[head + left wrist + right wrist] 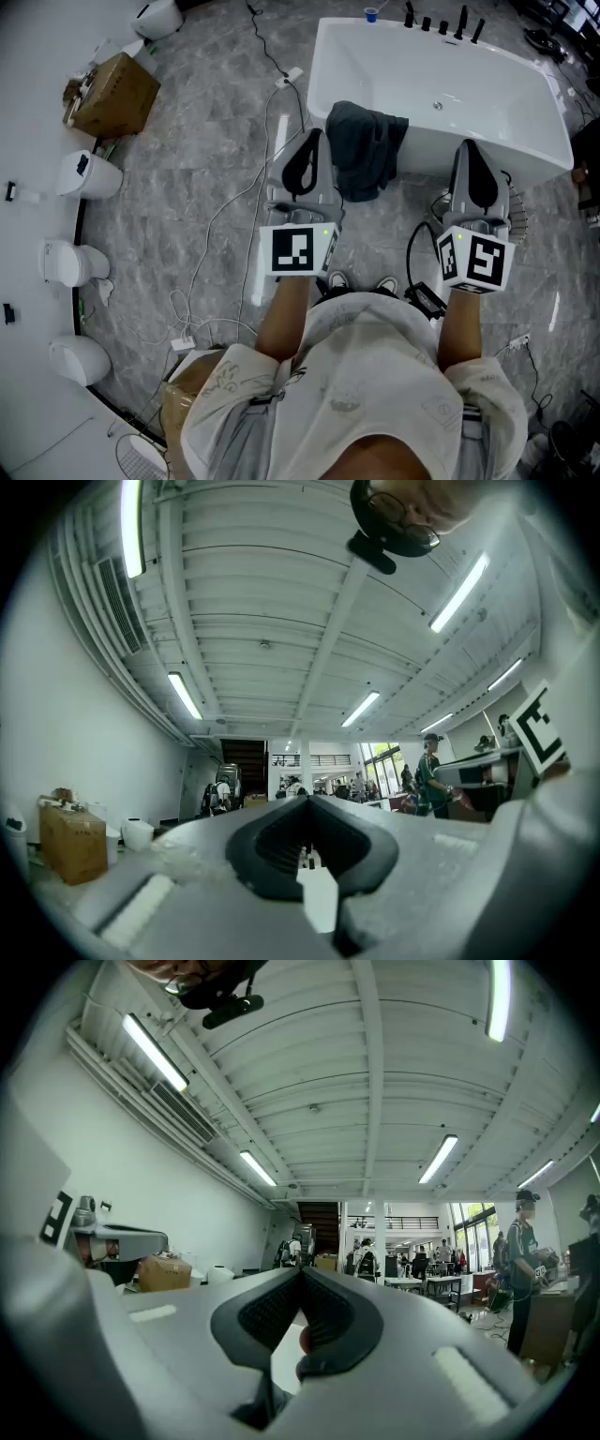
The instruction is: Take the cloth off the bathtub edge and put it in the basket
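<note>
A dark grey cloth (366,148) hangs over the near edge of the white bathtub (487,84), draped down its outer wall. My left gripper (313,134) is just left of the cloth, at the tub's near left corner, shut with nothing in it. My right gripper (466,143) is further right against the tub's near wall, apart from the cloth, also shut and holding nothing. In the left gripper view the left gripper's (307,799) tips meet and point into the room. The right gripper view shows the right gripper (302,1269) the same way. I see no basket that I can name for sure.
Cables (225,216) trail over the grey marble floor left of the tub. A cardboard box (117,94) and white toilets (89,175) line the left wall. Black taps (441,23) stand on the tub's far rim. A wire mesh thing (139,457) lies at the lower left.
</note>
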